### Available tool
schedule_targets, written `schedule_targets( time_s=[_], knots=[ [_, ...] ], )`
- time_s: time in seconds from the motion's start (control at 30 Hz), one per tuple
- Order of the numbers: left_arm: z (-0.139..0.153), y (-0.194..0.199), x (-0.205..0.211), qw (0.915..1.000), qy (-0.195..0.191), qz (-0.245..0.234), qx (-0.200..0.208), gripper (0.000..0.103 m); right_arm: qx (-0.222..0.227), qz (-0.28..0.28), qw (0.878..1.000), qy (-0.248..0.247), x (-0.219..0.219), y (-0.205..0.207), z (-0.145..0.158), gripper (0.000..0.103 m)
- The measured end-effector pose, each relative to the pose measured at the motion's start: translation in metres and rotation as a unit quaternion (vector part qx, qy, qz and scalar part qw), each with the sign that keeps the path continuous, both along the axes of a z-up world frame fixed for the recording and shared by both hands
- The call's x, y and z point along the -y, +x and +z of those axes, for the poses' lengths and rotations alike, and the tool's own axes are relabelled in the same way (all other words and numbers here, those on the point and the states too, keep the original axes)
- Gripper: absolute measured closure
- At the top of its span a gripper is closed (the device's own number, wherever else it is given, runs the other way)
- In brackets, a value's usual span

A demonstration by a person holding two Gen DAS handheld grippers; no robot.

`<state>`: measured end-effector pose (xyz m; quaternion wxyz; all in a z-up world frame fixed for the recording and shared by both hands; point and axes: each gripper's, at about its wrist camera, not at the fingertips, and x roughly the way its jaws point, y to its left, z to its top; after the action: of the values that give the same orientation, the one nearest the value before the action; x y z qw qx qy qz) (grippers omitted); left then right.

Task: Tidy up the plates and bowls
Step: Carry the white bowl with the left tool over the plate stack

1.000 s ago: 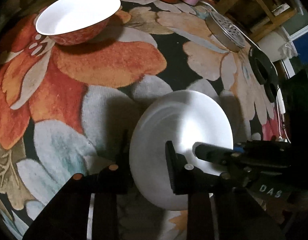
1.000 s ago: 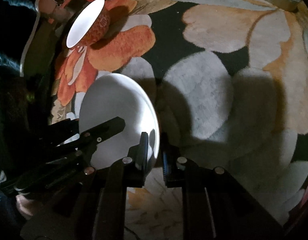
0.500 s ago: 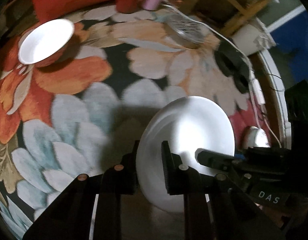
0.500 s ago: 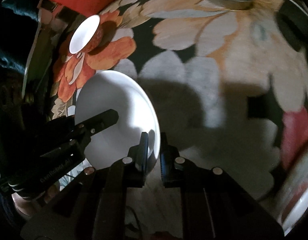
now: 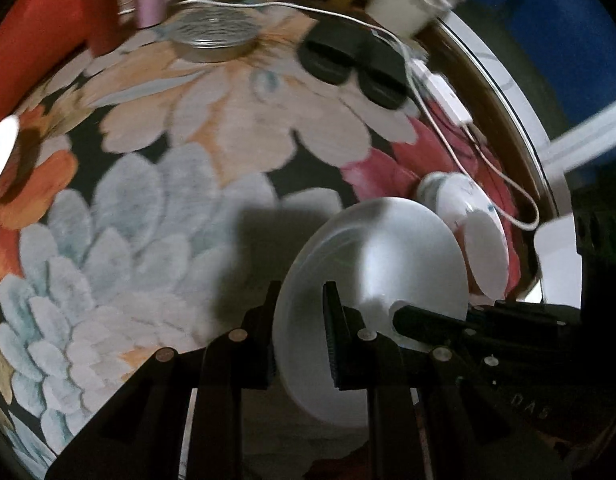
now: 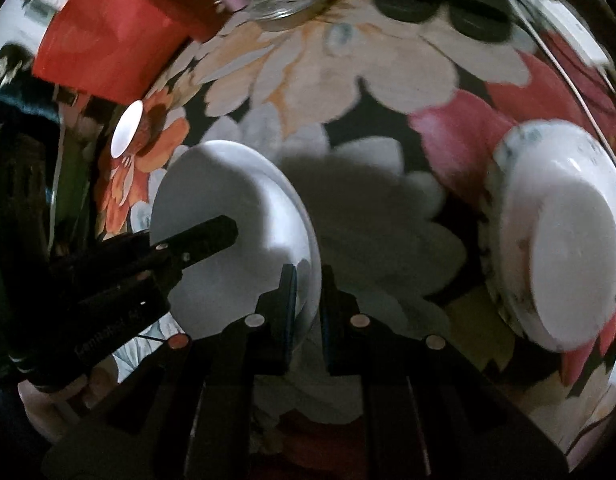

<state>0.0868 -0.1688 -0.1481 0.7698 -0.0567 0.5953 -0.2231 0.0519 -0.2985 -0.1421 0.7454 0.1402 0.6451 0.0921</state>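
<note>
White plate (image 5: pixel 371 264): held off the flowered rug (image 5: pixel 140 240), its rim pinched on opposite sides by the left tool (image 5: pixel 300 320) and the right tool (image 6: pixel 308 296), both clamped on it. Plain, glossy, shallow, tilted on edge. Both tools point steeply down. Stack of patterned bowls (image 6: pixel 559 240): on the rug to the right of the plate, apart from it. Red-sided bowl (image 6: pixel 128 128): far left on the rug.
</note>
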Motion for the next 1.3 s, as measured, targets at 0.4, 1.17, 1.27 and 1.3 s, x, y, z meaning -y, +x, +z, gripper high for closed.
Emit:
schedule_targets(
  time_s=[0.4, 1.17, 1.27, 1.3],
  knots=[
    [0.005, -0.016, 0.086, 0.9985, -0.024, -0.049, -0.002, 0.085, 0.004, -0.072, 0.997, -0.008, 0.083, -0.031, 0.014, 0.092],
    [-0.007, -0.006, 0.203, 0.9916, -0.019, -0.128, -0.001, 0.085, 0.007, -0.174, 0.985, -0.015, 0.189, -0.049, 0.009, 0.092],
    [-0.010, -0.006, 0.202, 0.9913, -0.018, -0.130, -0.006, 0.085, 0.005, -0.175, 0.985, -0.015, 0.190, -0.048, 0.005, 0.092],
    [-0.012, -0.006, 0.202, 0.9913, -0.018, -0.130, -0.008, 0.085, 0.004, -0.174, 0.985, -0.015, 0.190, -0.048, 0.004, 0.092]
  ],
)
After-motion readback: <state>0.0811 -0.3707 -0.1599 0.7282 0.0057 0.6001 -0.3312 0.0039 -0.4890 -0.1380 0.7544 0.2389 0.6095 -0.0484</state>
